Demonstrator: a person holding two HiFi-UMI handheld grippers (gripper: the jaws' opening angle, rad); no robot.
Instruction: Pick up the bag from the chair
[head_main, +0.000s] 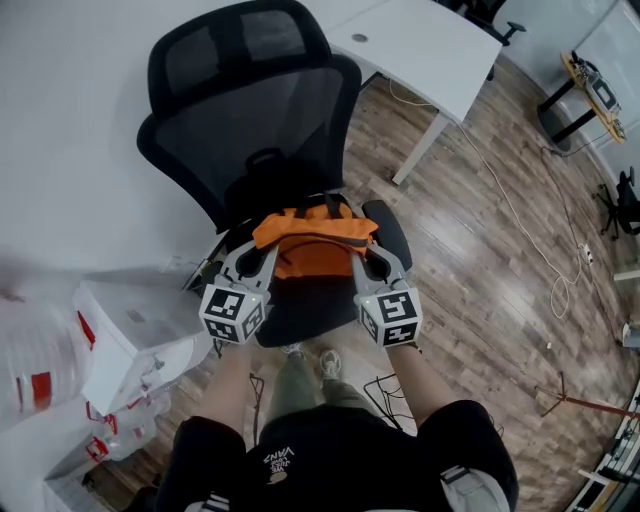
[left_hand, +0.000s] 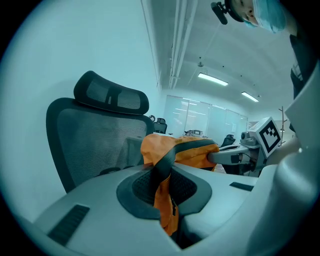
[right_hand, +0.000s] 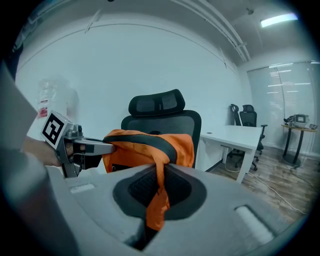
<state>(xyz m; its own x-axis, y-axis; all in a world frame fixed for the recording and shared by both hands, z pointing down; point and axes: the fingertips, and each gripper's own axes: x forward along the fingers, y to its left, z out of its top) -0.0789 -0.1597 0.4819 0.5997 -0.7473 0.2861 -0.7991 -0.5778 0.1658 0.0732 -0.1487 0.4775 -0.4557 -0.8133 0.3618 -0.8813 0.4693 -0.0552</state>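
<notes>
An orange bag (head_main: 312, 240) with dark straps hangs just above the seat of a black mesh office chair (head_main: 250, 110), held at both ends. My left gripper (head_main: 262, 255) is shut on the bag's left side, where orange fabric and a dark strap (left_hand: 161, 185) are pinched between its jaws. At the opposite end, my right gripper (head_main: 362, 252) is shut on the bag's right side, with folded orange cloth (right_hand: 156, 200) squeezed in its jaws. Each gripper view shows the other gripper (left_hand: 235, 156) (right_hand: 85, 147) across the bag.
A white desk (head_main: 420, 45) stands behind and to the right of the chair. White boxes and a large clear water bottle (head_main: 40, 350) sit at the left. Cables trail over the wood floor (head_main: 500, 260) at right. The person's legs are just in front of the seat.
</notes>
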